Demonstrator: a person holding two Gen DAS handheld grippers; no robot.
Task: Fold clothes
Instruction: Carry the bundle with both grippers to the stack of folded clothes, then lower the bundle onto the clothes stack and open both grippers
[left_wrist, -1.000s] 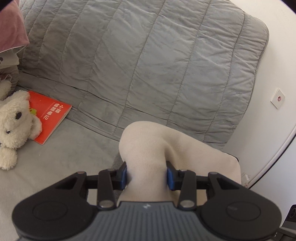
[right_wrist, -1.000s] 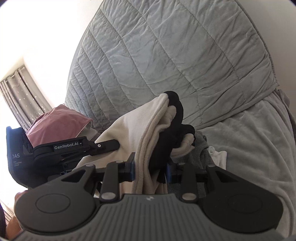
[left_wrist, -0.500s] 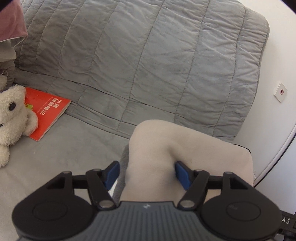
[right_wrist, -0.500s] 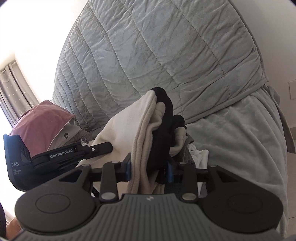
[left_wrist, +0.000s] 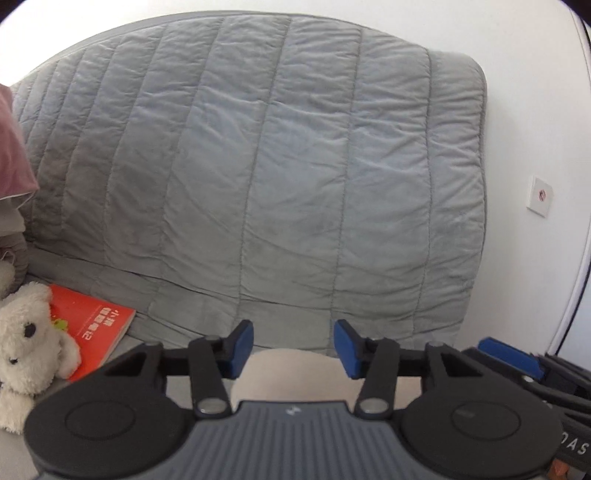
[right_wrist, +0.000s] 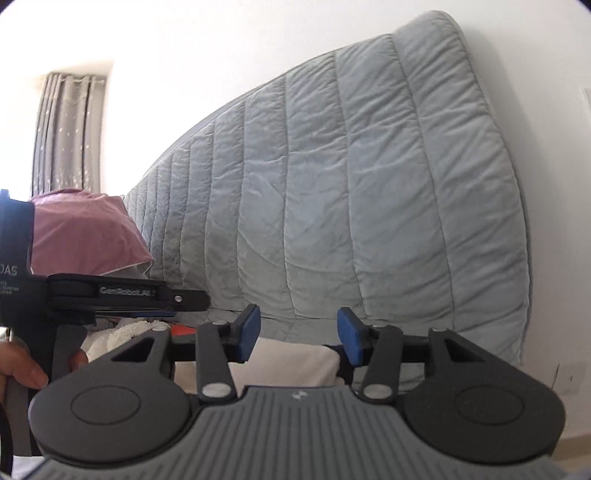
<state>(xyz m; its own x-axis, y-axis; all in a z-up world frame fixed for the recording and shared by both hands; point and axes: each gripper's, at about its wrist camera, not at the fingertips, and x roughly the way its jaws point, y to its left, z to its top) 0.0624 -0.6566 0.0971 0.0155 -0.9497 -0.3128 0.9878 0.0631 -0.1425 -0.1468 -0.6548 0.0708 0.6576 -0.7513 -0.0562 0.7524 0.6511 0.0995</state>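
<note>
Your left hand-held gripper (left_wrist: 293, 347) points out over the seat toward the grey quilted sofa cover (left_wrist: 277, 177), tipped slightly downward. Its blue pads (left_wrist: 240, 345) stand apart with nothing pressed between them. The cream fleece garment (left_wrist: 291, 373) lies low on the seat beneath and behind the fingertips, only a rounded patch of it showing above the gripper body.

Your right hand-held gripper (right_wrist: 299, 338) points roughly level at the sofa back, jaws likewise apart and empty. The same cream cloth (right_wrist: 291, 369) lies under its fingers, with a dark edge of the garment just beside the right pad. At the left of the right wrist view your left gripper shows side-on, and a few fingers of your hand (right_wrist: 22, 369) wrap its grip.

A second ago each gripper was clamped on a raised fold: the left on a tall hump of cream fleece, the right on a bunched cream-and-black fold. Both folds have since left the jaws and the garment now sits flat on the seat. The left jaws have just swung wide and come part of the way back in; the right jaws have just been opening. Both wrists have rolled, so the sofa back now stands squarer in each view.

The white plush bear (left_wrist: 26, 354) and the red paperback book (left_wrist: 88, 325) sit further down and left in the left wrist view than before. The mauve pillow (right_wrist: 85, 232) rests at the far end of the sofa.
</note>
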